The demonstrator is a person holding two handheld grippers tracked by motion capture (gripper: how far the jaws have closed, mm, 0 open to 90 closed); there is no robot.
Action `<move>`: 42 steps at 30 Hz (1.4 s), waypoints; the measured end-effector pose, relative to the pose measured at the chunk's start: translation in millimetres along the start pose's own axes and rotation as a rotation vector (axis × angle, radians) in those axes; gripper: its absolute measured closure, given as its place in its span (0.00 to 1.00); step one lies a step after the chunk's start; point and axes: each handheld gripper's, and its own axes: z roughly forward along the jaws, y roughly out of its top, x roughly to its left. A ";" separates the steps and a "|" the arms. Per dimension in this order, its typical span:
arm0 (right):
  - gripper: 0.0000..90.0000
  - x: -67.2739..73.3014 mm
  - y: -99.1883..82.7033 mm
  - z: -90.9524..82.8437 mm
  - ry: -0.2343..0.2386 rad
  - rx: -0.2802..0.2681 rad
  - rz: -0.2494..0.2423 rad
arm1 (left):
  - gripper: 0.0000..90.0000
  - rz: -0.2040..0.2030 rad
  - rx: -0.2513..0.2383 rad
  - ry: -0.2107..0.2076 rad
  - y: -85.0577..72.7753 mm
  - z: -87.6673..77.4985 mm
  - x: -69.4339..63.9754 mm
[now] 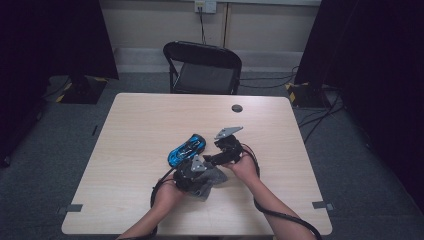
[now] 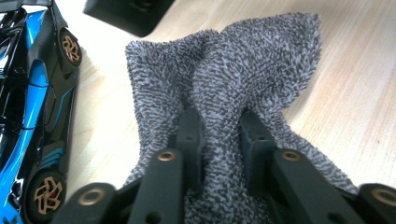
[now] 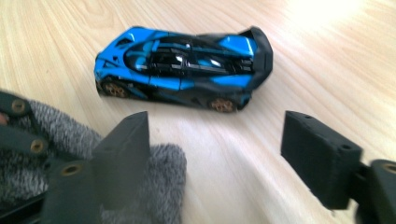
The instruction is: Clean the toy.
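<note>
Pale wood-grain table [image 1: 140, 130], grey carpet around. Left gripper [image 2: 219, 140] clamped on nubby grey cloth [image 2: 243, 65], soft and bunched; right gripper [image 3: 215, 154] spread wide, holding nothing. Just beyond the cloth, glossy blue-and-black toy car [image 3: 182, 67] with bronze wheels, long axis crosswise to the right jaws, nearer them.

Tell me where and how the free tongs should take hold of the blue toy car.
Grip the blue toy car across its narrow middle, between the wheels, coming from above. It sits flat on its wheels on the table, long sides clear; the right tongs are open nearby.
</note>
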 end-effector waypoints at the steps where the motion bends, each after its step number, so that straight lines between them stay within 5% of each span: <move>1: 0.24 0.9 2.3 1.4 0.003 -0.004 -0.007 | 0.85 -0.001 -0.001 -0.006 0.0 -0.9 0.6; 7: 0.20 5.5 16.6 15.7 0.041 -0.001 -0.022 | 0.86 -0.060 -0.011 -0.020 -5.7 -28.4 15.8; 14: 0.18 12.3 29.4 34.8 0.044 0.012 -0.044 | 0.86 -0.144 -0.021 0.019 -33.1 -69.6 48.6; 20: 0.17 17.3 41.8 48.7 0.051 0.012 -0.045 | 0.85 -0.212 -0.078 0.056 -50.1 -99.9 70.0; 27: 0.17 33.9 49.8 69.0 0.080 0.043 -0.114 | 0.85 -0.184 -0.033 0.041 -51.8 -90.3 63.4; 31: 0.17 39.0 48.1 78.6 0.042 0.058 -0.137 | 0.85 -0.165 -0.030 0.018 -47.9 -88.8 56.0; 36: 0.15 35.2 49.9 83.4 0.059 0.050 -0.122 | 0.86 -0.145 -0.042 -0.016 -44.2 -93.5 47.2; 42: 0.15 31.0 44.6 88.3 0.088 -0.010 -0.091 | 0.85 -0.155 -0.079 -0.002 -43.8 -109.2 49.1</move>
